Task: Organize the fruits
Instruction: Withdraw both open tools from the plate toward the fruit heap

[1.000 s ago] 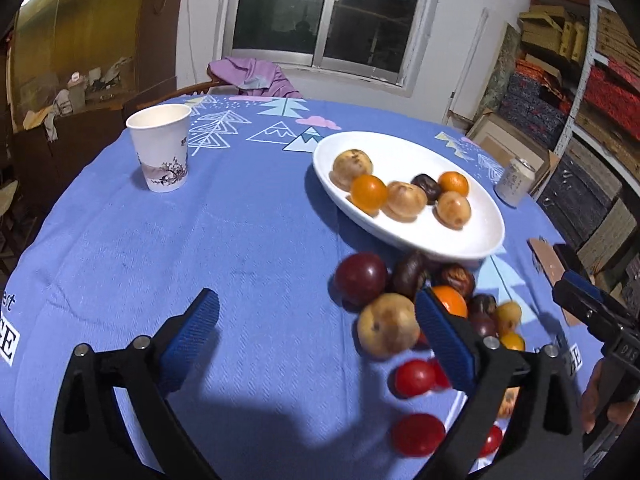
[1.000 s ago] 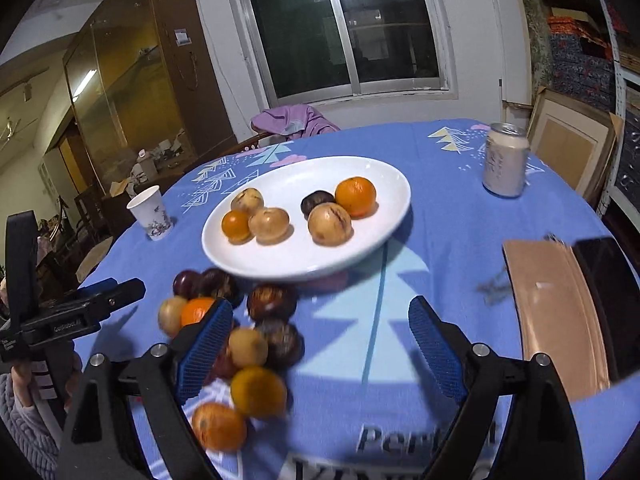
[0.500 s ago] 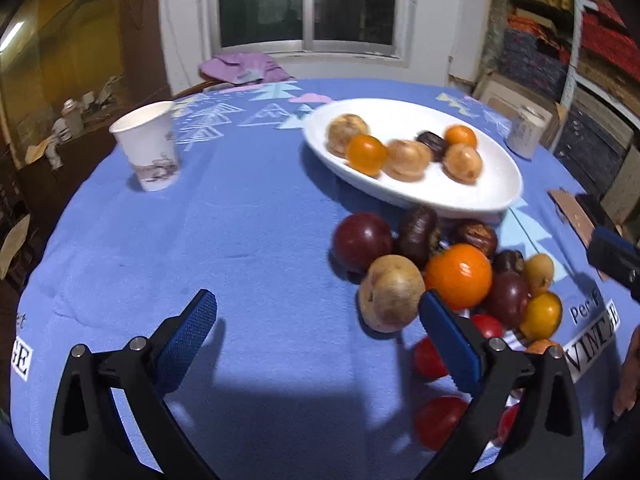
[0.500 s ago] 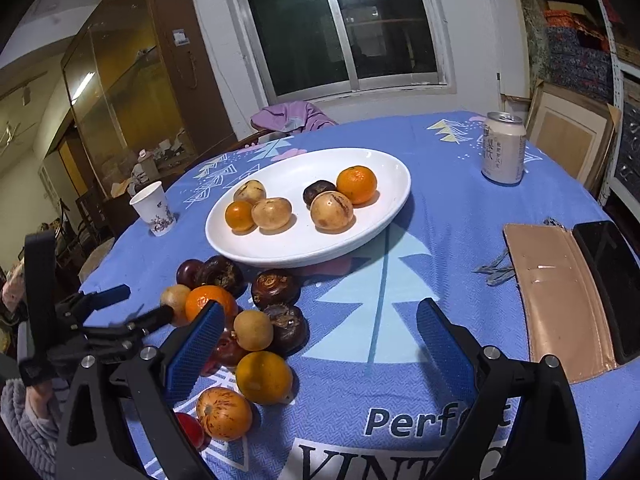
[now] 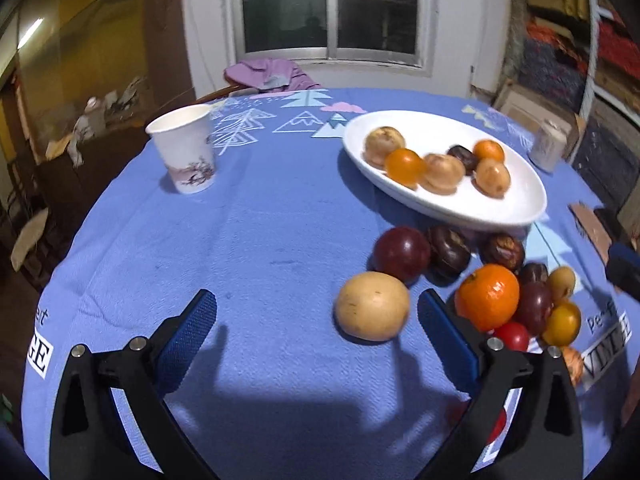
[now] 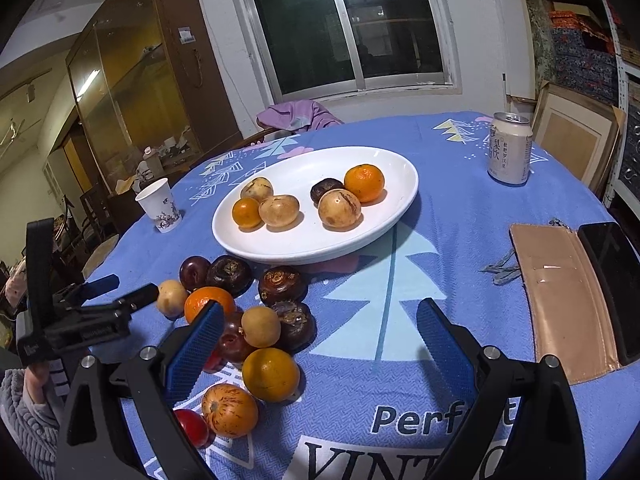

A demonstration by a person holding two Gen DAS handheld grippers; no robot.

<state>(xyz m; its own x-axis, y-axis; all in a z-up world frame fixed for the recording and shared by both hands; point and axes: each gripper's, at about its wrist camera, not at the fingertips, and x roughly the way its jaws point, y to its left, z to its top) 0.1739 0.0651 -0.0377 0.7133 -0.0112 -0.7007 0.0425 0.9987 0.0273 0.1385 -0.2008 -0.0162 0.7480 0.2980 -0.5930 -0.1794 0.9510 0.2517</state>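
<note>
A white oval plate (image 5: pixel 516 196) (image 6: pixel 384 232) holds several fruits. A pile of loose fruits lies on the blue tablecloth in front of it: a tan pear (image 5: pixel 372 306) (image 6: pixel 171 298), an orange (image 5: pixel 489 297) (image 6: pixel 208 300), a dark red plum (image 5: pixel 402 254) and several more. My left gripper (image 5: pixel 316 332) is open and empty, with the tan pear just inside its right finger. It also shows in the right wrist view (image 6: pixel 116 290). My right gripper (image 6: pixel 316 340) is open and empty, low over the cloth to the right of the pile.
A paper cup (image 5: pixel 184 152) (image 6: pixel 159 206) stands at the far left. A drink can (image 6: pixel 509 148) stands at the far right. A tan wallet (image 6: pixel 560 304), a dark phone (image 6: pixel 614 280) and keys (image 6: pixel 500 270) lie at the right edge. A chair with purple cloth (image 5: pixel 266 76) stands behind the table.
My left gripper has swung left and closer, so the tan pear now sits between its fingers. My right gripper has pulled back a little from the plate.
</note>
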